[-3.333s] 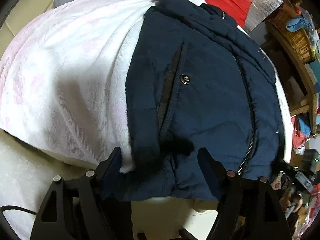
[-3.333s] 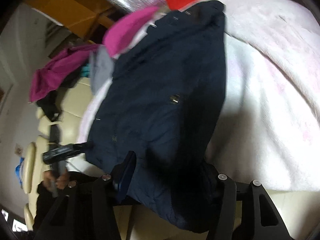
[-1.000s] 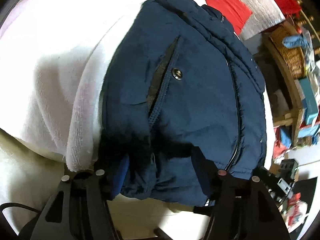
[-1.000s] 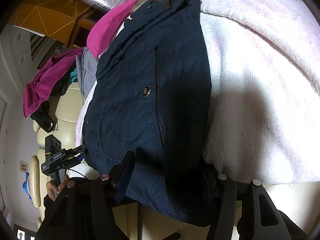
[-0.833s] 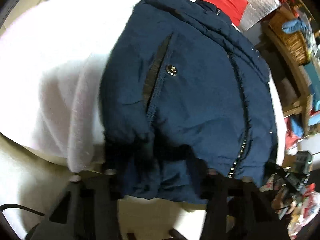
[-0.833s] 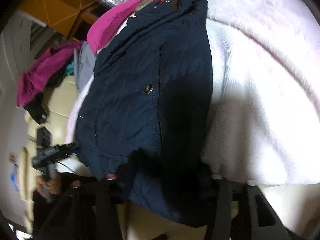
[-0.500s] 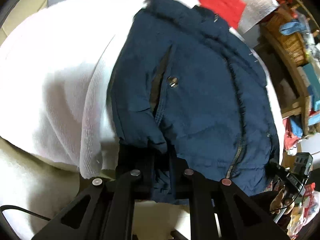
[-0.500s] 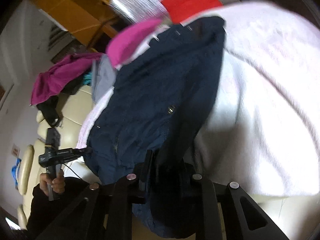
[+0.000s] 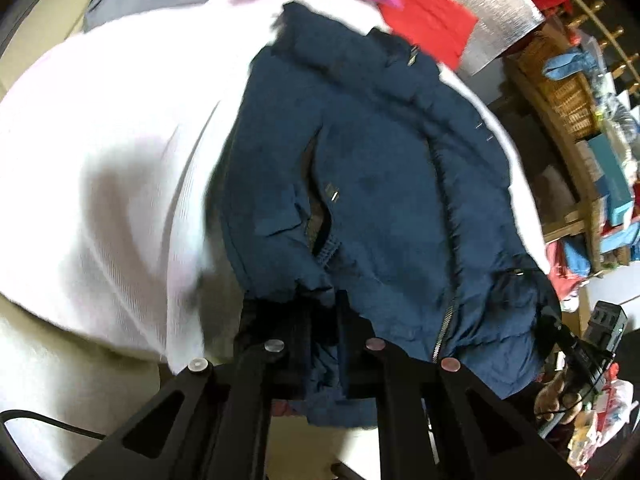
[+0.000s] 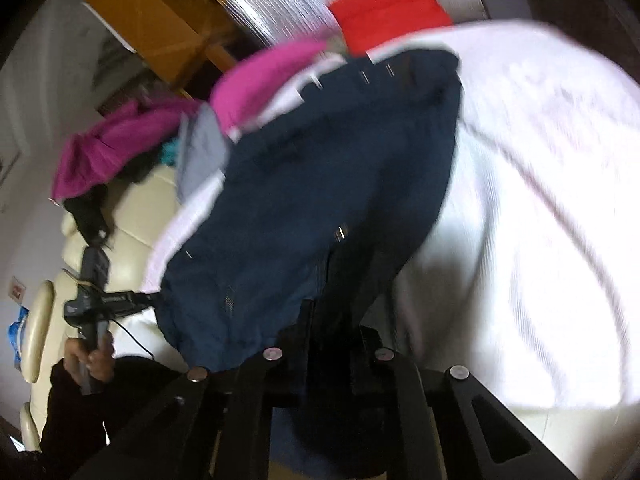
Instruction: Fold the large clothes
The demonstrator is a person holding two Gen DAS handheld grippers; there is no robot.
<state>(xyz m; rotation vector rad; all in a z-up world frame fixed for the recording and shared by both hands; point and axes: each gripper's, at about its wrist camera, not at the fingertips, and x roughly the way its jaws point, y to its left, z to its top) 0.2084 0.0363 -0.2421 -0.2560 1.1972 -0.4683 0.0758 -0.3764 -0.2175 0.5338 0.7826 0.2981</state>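
In the left wrist view, your left gripper (image 9: 320, 312) sits at the lower centre of the frame with its jaws closed tight on the hem of the navy jacket (image 9: 384, 184), which spreads up and to the right across the white blanket (image 9: 100, 184). You hold the bottom edge because that is the corner you need, I judge, to carry the lower half over toward the collar at the top of the frame. Your right gripper (image 9: 560, 332) shows at the lower right edge, gripping the other hem corner. A second ago these jaws stood wide around the hem; now they are pinched together, and the fabric bunches and lifts off the blanket.

In the right wrist view, the right gripper (image 10: 332, 320) at the lower centre is likewise clamped on the jacket (image 10: 320, 184) hem, with the blanket (image 10: 540, 220) filling the right side. The left gripper (image 10: 120, 300) appears at the left. Here too the jaws were wide a second ago, and the hem has risen.
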